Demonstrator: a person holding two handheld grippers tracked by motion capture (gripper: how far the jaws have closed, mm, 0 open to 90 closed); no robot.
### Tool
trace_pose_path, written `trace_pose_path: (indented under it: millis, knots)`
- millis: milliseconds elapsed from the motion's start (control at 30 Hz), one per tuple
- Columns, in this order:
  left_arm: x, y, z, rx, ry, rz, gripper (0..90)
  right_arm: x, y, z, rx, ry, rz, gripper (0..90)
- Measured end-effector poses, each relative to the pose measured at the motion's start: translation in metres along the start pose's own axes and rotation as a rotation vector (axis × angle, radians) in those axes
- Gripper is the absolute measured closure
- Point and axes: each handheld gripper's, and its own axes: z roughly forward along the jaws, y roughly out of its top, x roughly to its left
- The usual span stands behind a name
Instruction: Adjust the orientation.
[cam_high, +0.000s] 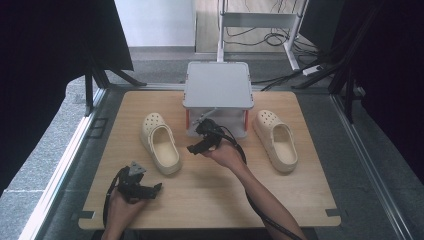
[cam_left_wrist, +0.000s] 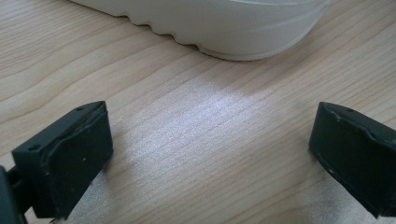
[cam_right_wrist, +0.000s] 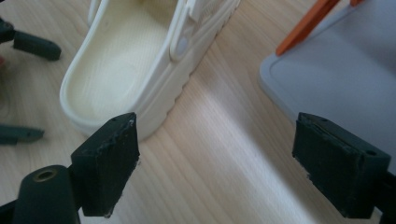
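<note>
1. The left clog (cam_high: 160, 143) lay on the wooden table (cam_high: 210, 195), toe toward the far edge, heel toward me; long axis ran near-to-far, tilted slightly.
2. My left gripper (cam_high: 150, 191) sat low near the front edge, jaws wide apart, nothing between them. In the left gripper view the clog's heel sole (cam_left_wrist: 224, 23) was just ahead, not touching.
3. My right gripper (cam_high: 202, 146) hovered just right of that clog, in front of the grey box (cam_high: 218, 85); jaws wide too, empty. The right gripper view had the clog's heel opening (cam_right_wrist: 116, 70) ahead and left.
4. Both grippers were near it; I judged the right one nearer its side wall, the left nearer its heel.
5. The right clog (cam_high: 276, 140) lay well apart, beyond the box.
</note>
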Motion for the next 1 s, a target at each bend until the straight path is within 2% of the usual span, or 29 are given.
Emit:
trace_pose_path:
  millis: [133,200,467,600,800,867,933,967,1000]
  knots:
    - [0.0,0.0,0.0,0.0,0.0,0.0,0.0,0.002,0.016,0.011,-0.005,0.003,0.008,19.9]
    - [0.0,0.0,0.0,-0.001,0.0,-0.001,0.0,0.004,0.023,0.017,-0.007,0.011,0.007,25.9]
    - [0.0,0.0,0.0,0.0,0.0,-0.001,0.0,0.011,0.044,0.039,-0.012,0.02,0.005,33.3]
    - [0.0,0.0,0.0,-0.001,0.002,0.0,0.0,0.015,0.057,0.057,-0.002,-0.001,0.011,36.3]
    - [0.0,0.0,0.0,-0.001,0.002,0.0,0.0,0.018,0.066,0.074,0.013,-0.025,0.016,40.3]
    - [0.0,0.0,0.0,-0.001,0.002,0.0,0.0,0.018,0.071,0.084,0.025,-0.046,0.026,44.5]
    - [0.0,0.0,0.0,-0.001,0.002,0.0,0.0,0.018,0.072,0.087,0.025,-0.052,0.024,46.7]
    - [0.0,0.0,0.0,-0.001,0.002,0.0,0.0,0.019,0.075,0.092,0.03,-0.059,0.028,52.0]
    - [0.0,0.0,0.0,-0.001,0.002,0.0,0.0,0.019,0.075,0.092,0.03,-0.059,0.028,52.0]
